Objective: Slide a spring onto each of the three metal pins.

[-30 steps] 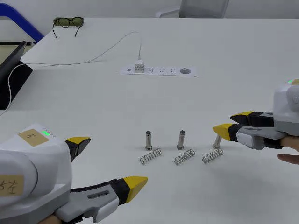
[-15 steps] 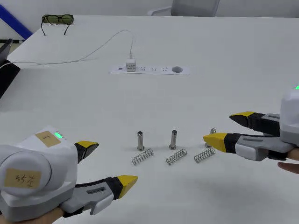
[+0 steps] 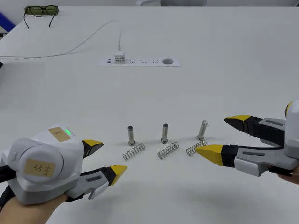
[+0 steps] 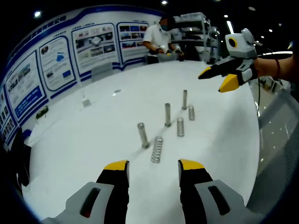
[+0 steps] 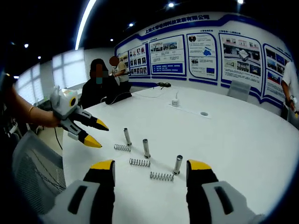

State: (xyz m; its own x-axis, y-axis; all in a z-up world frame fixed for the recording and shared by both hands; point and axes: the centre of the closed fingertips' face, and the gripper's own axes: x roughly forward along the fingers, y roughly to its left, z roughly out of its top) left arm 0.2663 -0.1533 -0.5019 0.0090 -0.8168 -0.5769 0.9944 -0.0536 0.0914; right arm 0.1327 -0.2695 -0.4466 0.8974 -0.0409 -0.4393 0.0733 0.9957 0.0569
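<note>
My left hand-held gripper [image 3: 110, 157] hovers low over the table [image 3: 224, 74], jaws wide and nothing between them, aimed toward the nearest spring [image 3: 133, 151]. My right hand-held gripper [image 3: 215, 136] is just as wide and empty, its lower tip just beside the rightmost spring [image 3: 196, 148]. I judge both are poised to begin, since no spring sits on a pin yet. The three metal pins [image 3: 165, 133] stand on end in a row, and one spring lies flat in front of each. Every pair is thus matched and reachable from either side. The table is white, smooth and bare around the work. Farther back lie a power strip [image 3: 138, 61] with a white cable [image 3: 88, 38] plugged in, and a pair of glasses [image 3: 41, 10] near the far corner. In the right gripper view, poster boards [image 5: 205, 46] line the wall and a person [image 5: 99, 86] sits at the table's far edge.
</note>
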